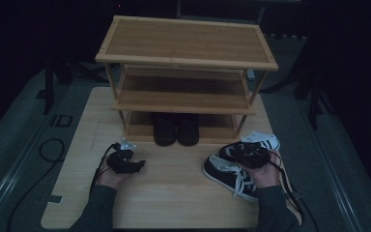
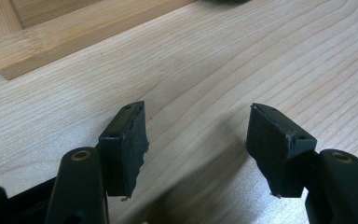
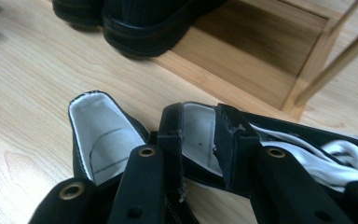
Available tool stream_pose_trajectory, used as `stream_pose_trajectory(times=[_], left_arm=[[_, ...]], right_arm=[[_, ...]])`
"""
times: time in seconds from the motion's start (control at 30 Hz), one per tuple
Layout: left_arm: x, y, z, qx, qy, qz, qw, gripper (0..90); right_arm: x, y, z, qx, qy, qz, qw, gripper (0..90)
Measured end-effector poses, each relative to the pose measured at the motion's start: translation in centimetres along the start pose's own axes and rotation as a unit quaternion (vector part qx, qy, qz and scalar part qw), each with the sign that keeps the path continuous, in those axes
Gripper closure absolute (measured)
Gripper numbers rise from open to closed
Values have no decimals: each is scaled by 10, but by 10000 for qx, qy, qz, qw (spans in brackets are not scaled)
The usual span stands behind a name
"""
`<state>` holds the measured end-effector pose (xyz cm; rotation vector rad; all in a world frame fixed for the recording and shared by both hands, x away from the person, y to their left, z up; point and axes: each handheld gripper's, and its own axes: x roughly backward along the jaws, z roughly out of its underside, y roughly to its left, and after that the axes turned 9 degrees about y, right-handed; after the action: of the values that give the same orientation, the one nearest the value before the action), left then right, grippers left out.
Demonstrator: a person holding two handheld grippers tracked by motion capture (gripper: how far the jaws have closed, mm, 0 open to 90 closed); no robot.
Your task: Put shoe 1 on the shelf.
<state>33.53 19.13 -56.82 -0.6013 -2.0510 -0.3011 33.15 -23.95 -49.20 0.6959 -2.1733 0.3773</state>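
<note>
Right gripper view: right claw (image 3: 199,140) pinches a black sneaker's (image 3: 303,140) heel wall near the table's right edge; best kept level toward the rack (image 1: 183,99). Left claw (image 2: 198,140) waits open.

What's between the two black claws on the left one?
Nothing. The left gripper stands open over bare wooden table, seen in the left gripper view.

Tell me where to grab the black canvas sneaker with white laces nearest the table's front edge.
Grip the black canvas sneaker at its heel collar from above, one tong inside the mouth, one outside. It sits sole down, mouth up, and that rim looks thin; the loose laces give no firm hold.
</note>
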Motion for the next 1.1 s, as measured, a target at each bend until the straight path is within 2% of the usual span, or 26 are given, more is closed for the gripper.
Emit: stream_pose_trajectory(times=[0.2, 0.57, 0.67, 0.73, 0.83, 1.03, 1.1], left_arm=[[0, 0, 0, -3, -10, 7, 10000, 386], [0, 0, 1, -12, -13, -6, 10000, 386], [0, 0, 1, -14, -17, -6, 10000, 386], [0, 0, 1, -14, -15, 6, 10000, 386], [0, 0, 1, -19, -18, -2, 10000, 386], [0, 0, 1, -19, -19, -3, 10000, 386], [0, 0, 1, -15, -18, 5, 10000, 386]], right_arm=[[-9, 5, -6, 22, 138, 43, 9999, 718], [-13, 9, -7, 16, 219, -75, 9997, 719], [-21, 11, -7, -18, 426, 17, 9991, 744], [-25, 13, -7, 6, 494, -26, 9988, 795], [-25, 15, -7, 33, 483, 36, 9988, 828], [-24, 16, -7, 97, 490, 107, 9987, 840], [-24, 19, -8, 195, 520, 239, 9982, 843]])
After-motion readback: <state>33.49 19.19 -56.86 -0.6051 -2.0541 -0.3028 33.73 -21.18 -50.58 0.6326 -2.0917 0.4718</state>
